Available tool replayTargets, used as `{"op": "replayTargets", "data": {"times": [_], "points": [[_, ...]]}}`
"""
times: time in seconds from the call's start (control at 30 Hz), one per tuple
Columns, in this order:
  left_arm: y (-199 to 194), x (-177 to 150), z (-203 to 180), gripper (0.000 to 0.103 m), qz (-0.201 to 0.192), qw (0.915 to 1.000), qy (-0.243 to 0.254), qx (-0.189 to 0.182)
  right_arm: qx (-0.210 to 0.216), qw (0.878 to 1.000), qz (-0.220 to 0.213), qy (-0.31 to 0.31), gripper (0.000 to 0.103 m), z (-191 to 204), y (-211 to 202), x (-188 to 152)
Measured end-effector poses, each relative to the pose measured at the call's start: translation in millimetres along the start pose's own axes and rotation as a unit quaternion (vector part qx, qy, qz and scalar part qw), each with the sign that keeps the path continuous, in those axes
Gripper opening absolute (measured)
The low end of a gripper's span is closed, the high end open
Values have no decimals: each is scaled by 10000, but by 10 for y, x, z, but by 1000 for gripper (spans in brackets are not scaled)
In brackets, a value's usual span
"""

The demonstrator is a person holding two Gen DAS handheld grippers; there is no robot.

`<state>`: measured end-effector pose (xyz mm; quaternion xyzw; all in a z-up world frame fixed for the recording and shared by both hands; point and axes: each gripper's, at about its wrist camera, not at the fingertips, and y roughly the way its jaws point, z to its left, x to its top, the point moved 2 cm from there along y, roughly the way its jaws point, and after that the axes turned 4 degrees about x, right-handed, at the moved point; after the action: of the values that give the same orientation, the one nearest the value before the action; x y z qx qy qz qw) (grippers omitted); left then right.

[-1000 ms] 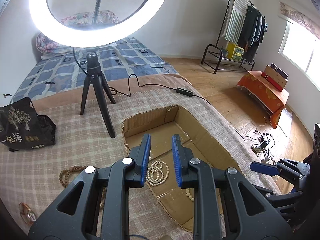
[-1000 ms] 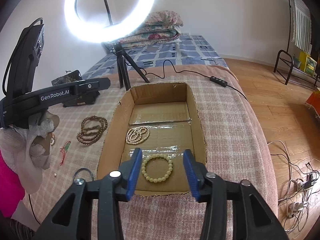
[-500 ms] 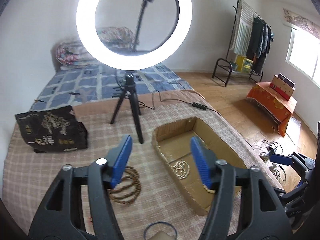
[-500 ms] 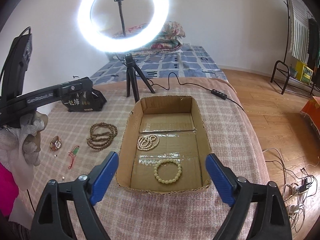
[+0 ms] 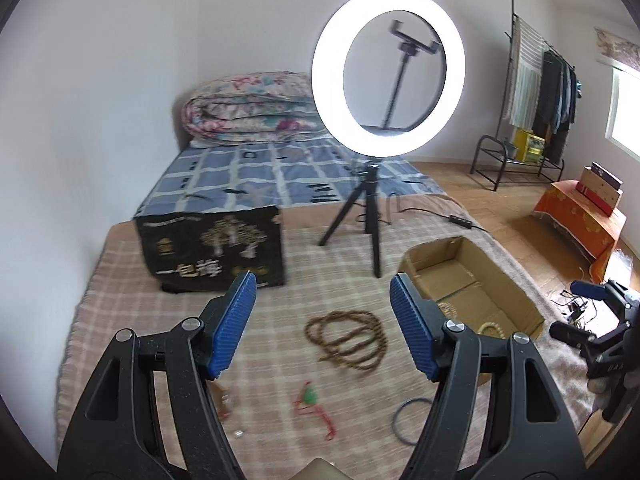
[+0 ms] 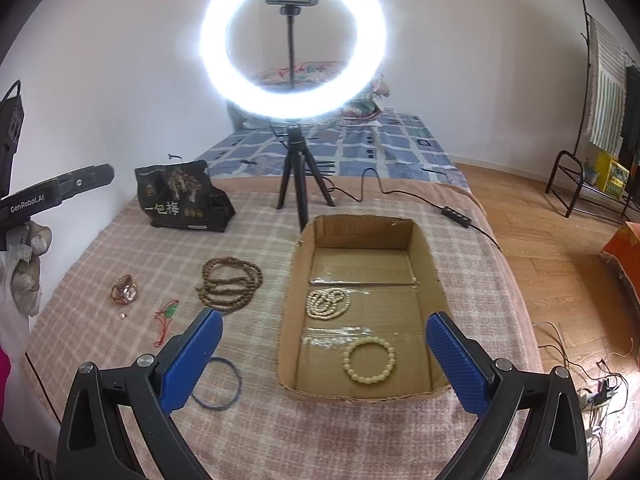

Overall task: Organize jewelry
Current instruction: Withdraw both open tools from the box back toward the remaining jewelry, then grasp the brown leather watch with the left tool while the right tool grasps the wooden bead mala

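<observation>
A matt brown corrugated cardboard box point(image 6: 362, 240) with glossy clear tape across its floor rests on a pink checked woven cloth cover point(image 6: 160, 252). The near pale yellow bead bracelet point(image 6: 369, 361) looks smooth and glossy; the left brown wooden bead strand point(image 6: 230, 284) looks matt.

Your left finger pad point(image 5: 233, 323) hid that little amber piece point(image 5: 224, 402) near the blanket's point(image 5: 120, 300) front edge, and the tiny bead point(image 5: 239, 434) beside it was too small to identify.
</observation>
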<state>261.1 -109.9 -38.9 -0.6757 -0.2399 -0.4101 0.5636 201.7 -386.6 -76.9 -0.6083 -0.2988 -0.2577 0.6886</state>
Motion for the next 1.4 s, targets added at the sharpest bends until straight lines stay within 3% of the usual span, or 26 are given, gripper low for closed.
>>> {"op": "replayTargets", "data": {"times": [0.3,0.5,0.9,1.13,1.4], "points": [[-276,-436,922,71,170,9967,-367,697,265,9990,145,-323,103,374,177,78],[-271,-737,1311,71,423,9929,-638,912,560,9973,358,-306,103,554,343,128],[50,-1132,1442,71,956,9892,-871,690,1195,9876,1005,-166,101,922,873,268],[244,-1232,1477,71,1150,9872,-966,542,1275,9797,1539,-126,99,1088,1363,328],[487,-1338,1559,65,1385,9830,-1130,411,1203,9659,2258,402,100,1103,2010,313]]}}
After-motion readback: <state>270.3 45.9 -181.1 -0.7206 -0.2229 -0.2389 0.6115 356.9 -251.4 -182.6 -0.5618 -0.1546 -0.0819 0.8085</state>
